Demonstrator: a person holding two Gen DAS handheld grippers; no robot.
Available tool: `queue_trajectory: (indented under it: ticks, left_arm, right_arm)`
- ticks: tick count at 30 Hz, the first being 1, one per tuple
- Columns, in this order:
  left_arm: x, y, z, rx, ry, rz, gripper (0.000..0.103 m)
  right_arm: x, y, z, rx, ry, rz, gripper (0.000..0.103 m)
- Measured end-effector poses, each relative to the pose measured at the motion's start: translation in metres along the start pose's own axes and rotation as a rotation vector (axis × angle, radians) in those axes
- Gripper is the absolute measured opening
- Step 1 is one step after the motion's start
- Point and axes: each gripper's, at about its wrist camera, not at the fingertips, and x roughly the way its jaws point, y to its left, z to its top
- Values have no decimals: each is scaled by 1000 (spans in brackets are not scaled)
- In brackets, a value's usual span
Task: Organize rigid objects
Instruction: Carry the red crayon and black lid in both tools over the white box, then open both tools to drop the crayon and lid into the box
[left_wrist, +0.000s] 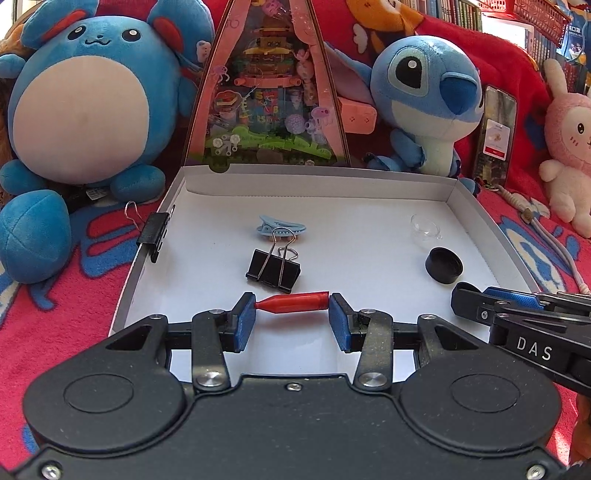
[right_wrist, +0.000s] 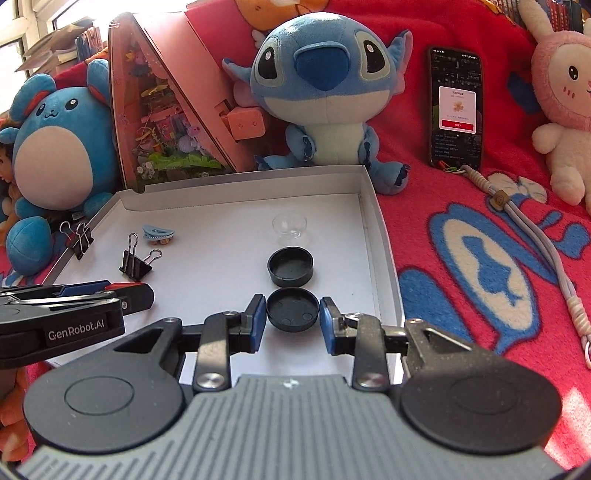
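Left wrist view has the left gripper (left_wrist: 292, 319) clamped end to end on a red plastic piece (left_wrist: 295, 302) over the white box lid (left_wrist: 207, 288), a black binder clip (left_wrist: 273, 268) just beyond at twelve o'clock. Right wrist view shows the right gripper (right_wrist: 293, 322) pinching a black round cap (right_wrist: 292, 309), a second black cap (right_wrist: 291, 266) just beyond at twelve o'clock.
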Motion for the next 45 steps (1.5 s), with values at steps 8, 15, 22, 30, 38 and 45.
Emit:
queue_trajectory:
  ticks: [8, 15, 22, 30, 38, 45]
  left_arm:
    - [3, -3, 0, 15, -12, 10, 41]
    - [4, -5, 0, 32, -18, 19, 42]
    - [4, -7, -2, 35, -23, 25, 42]
    - [-7, -1, -1, -2, -18, 19, 58]
    - [-29, 2, -2, 11, -54, 3, 77]
    - [-53, 2, -12, 29, -87, -22, 82]
  right_arm:
    - [4, 1, 0, -19, -1, -14, 37]
    - [6, 3, -1, -29, -5, -20, 37]
    - [6, 3, -1, -29, -6, -20, 37]
    - [2, 2, -4, -20, -25, -8, 55]
    - [-12, 2, -6, -27, -58, 7, 66]
    - [-34, -1, -11, -38, -104, 26, 77]
